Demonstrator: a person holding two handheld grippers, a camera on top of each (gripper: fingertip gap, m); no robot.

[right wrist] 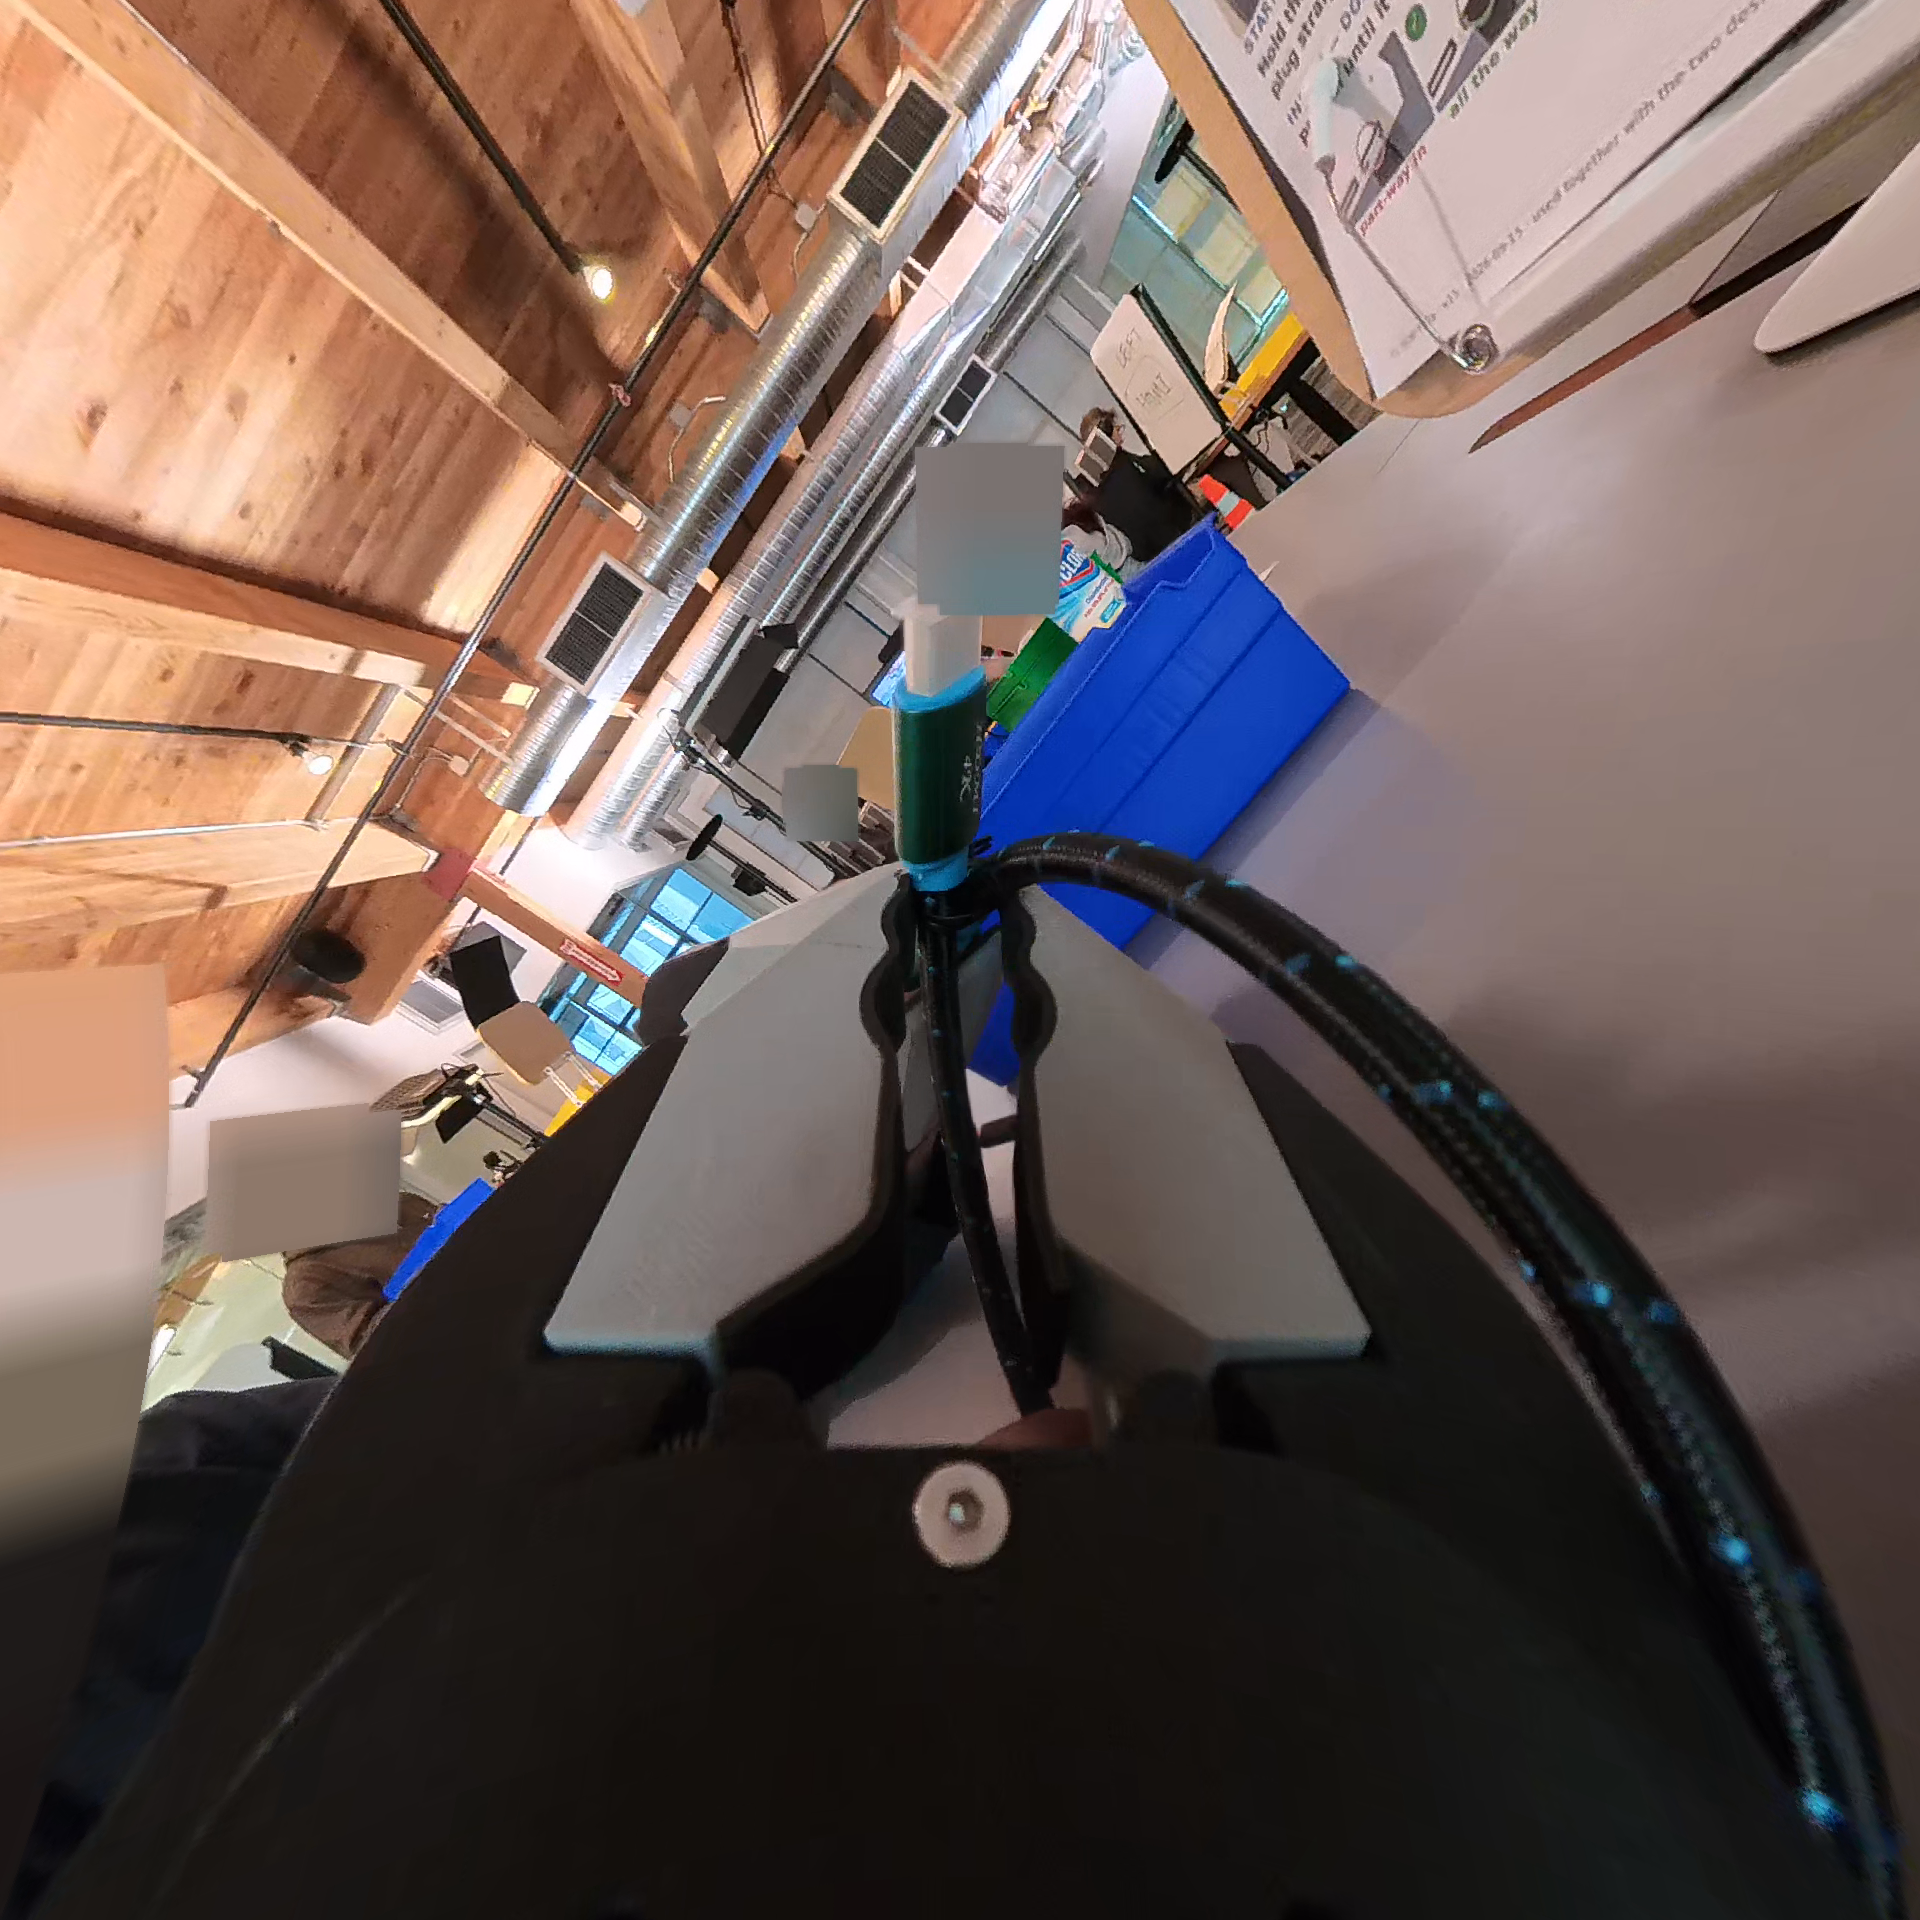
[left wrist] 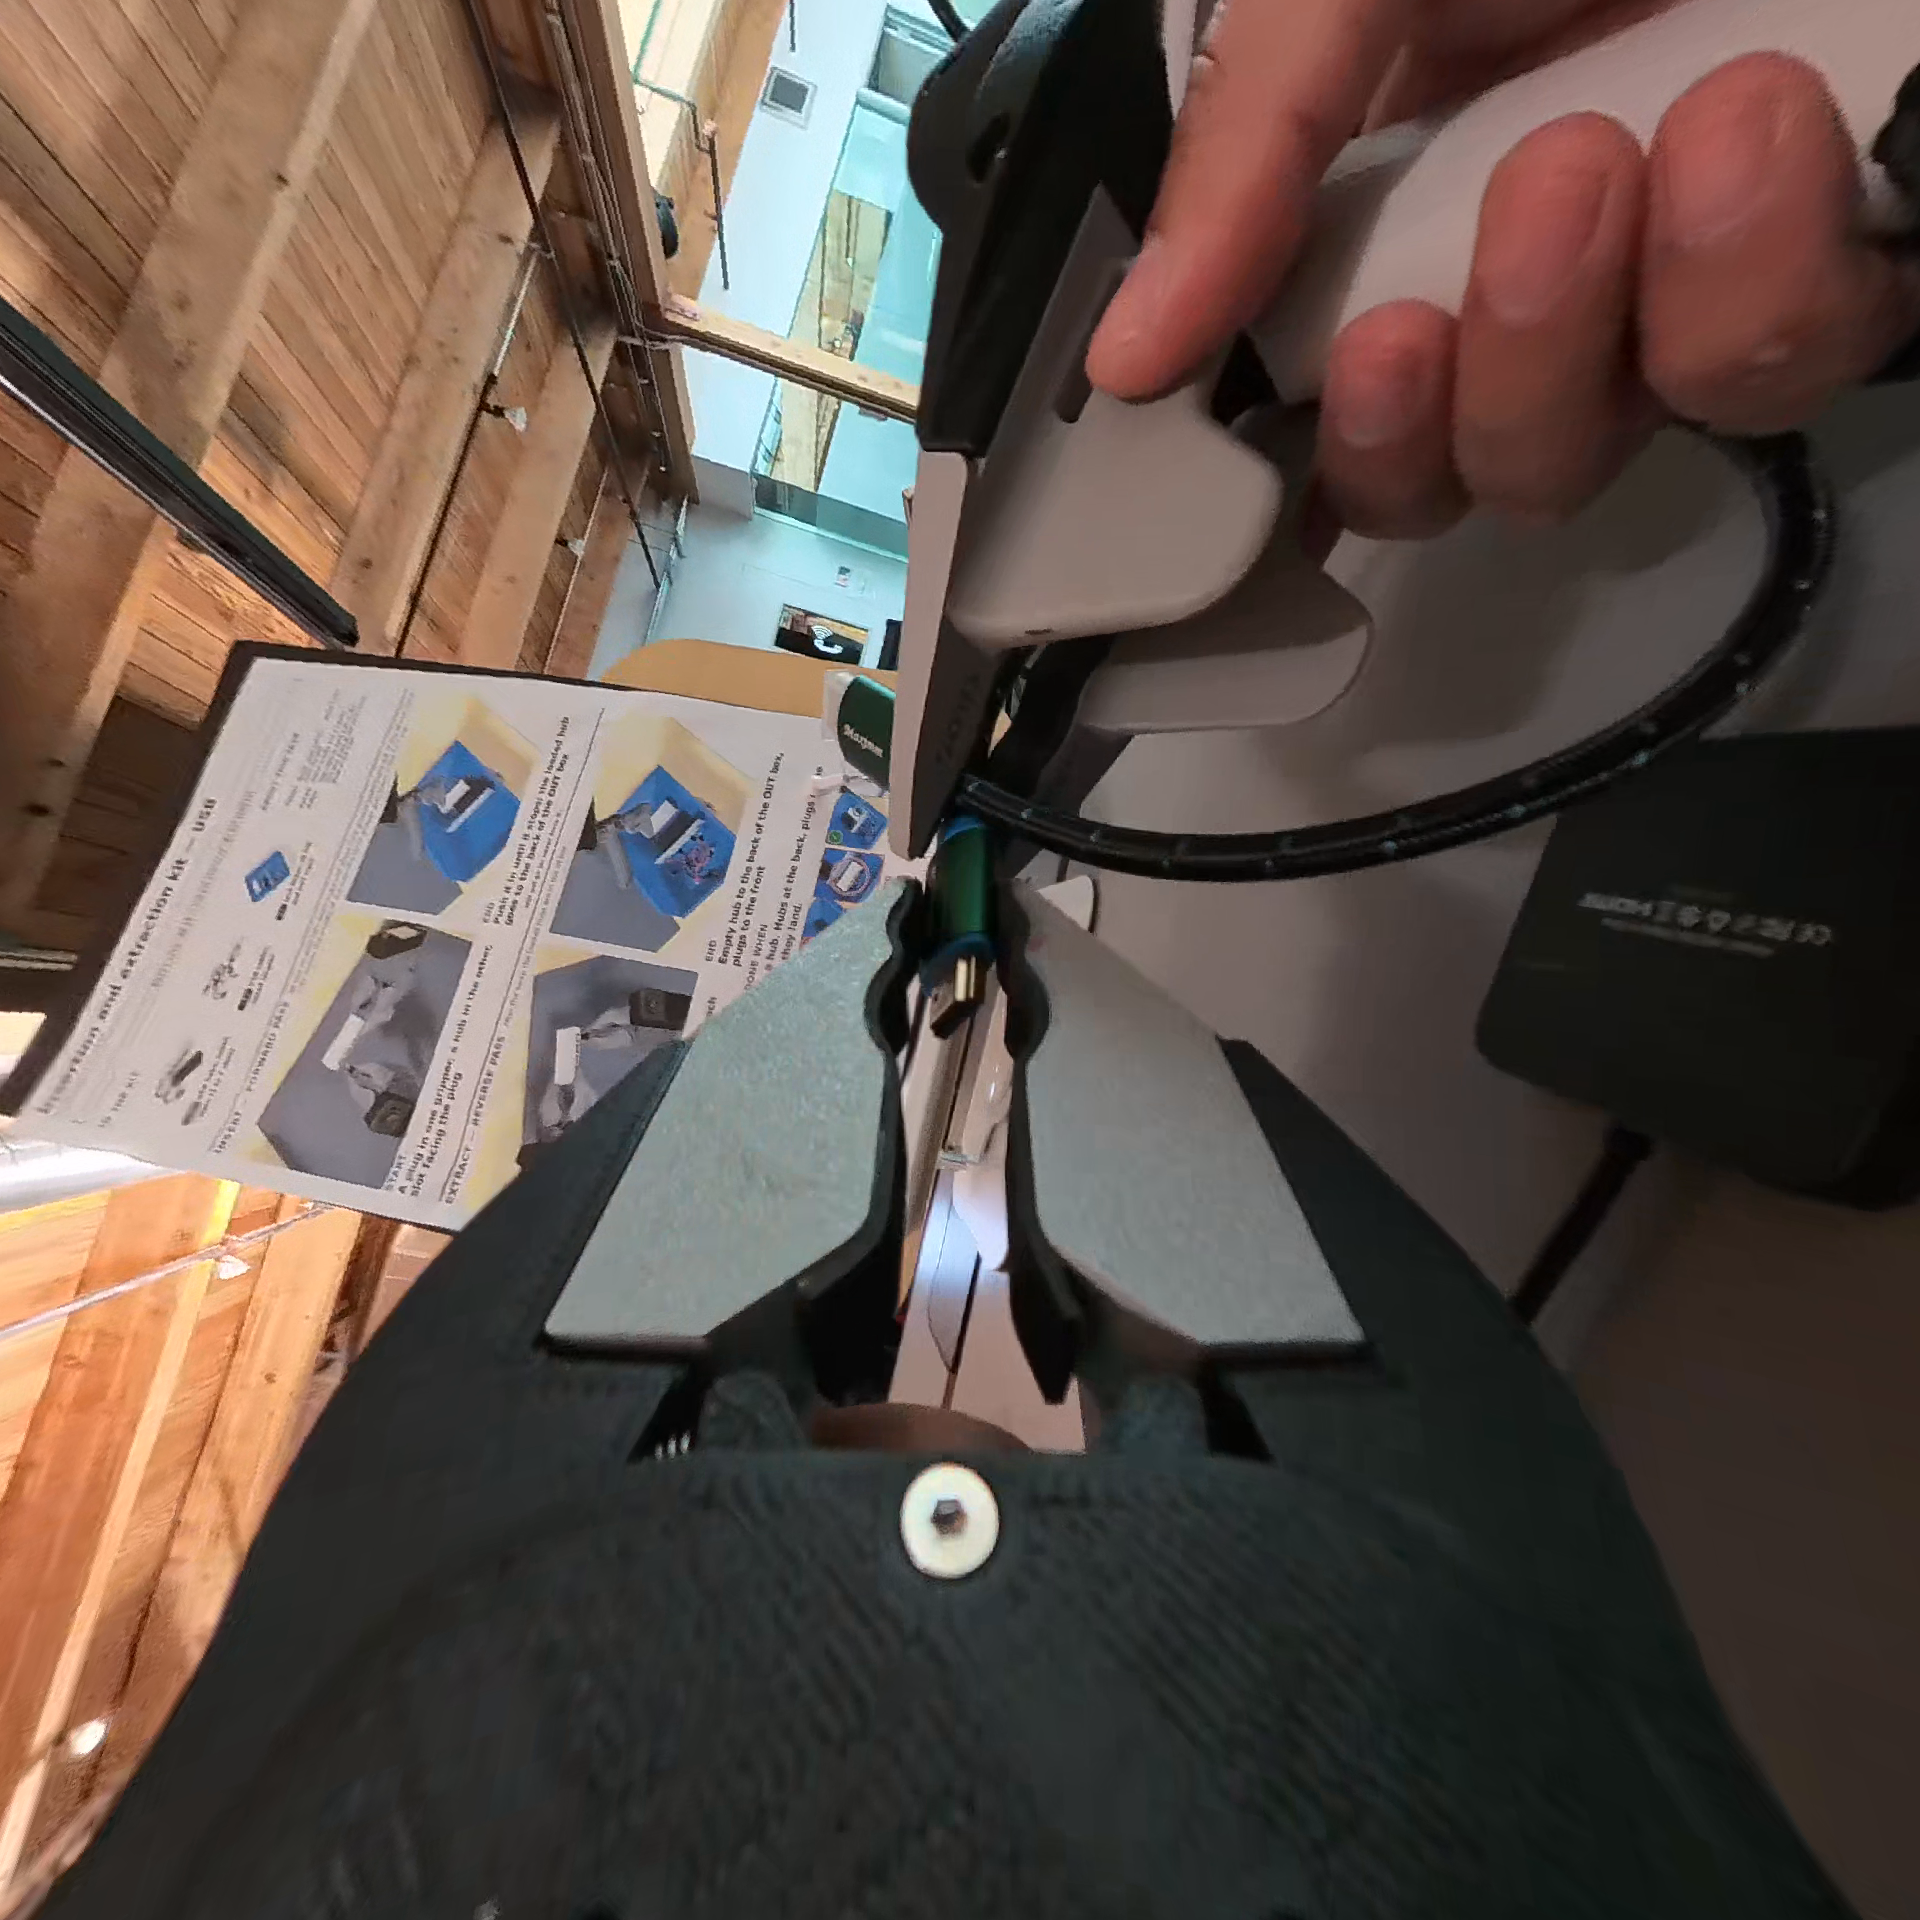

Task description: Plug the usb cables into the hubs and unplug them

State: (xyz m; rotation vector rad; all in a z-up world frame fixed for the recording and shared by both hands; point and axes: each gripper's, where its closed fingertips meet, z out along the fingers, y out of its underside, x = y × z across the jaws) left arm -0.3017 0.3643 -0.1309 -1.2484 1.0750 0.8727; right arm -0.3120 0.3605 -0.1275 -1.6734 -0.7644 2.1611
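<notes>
In the left wrist view my left gripper [left wrist: 956,914] has its jaws a narrow gap apart. A green plug [left wrist: 964,894] with a metal end sits at its fingertips, metal end toward the camera. A slim white piece shows in the gap; I cannot tell whether the pads grip anything. A hand [left wrist: 1507,260] holds my right gripper [left wrist: 925,831] above, pointing down at the plug. In the right wrist view my right gripper [right wrist: 956,904] is shut on the black braided cable [right wrist: 1455,1122] just behind the green plug [right wrist: 938,779], which sticks out ahead. The cable [left wrist: 1558,769] loops to the right.
A printed picture sheet [left wrist: 416,914] stands at the left, and a black case [left wrist: 1714,956] lies on the pale table at the right. A blue bin [right wrist: 1164,748] sits on the grey table [right wrist: 1610,727], with another printed sheet [right wrist: 1507,156] beyond. Wooden ceiling beams and ducts fill the left. The tips of both grippers are at nearly the same place.
</notes>
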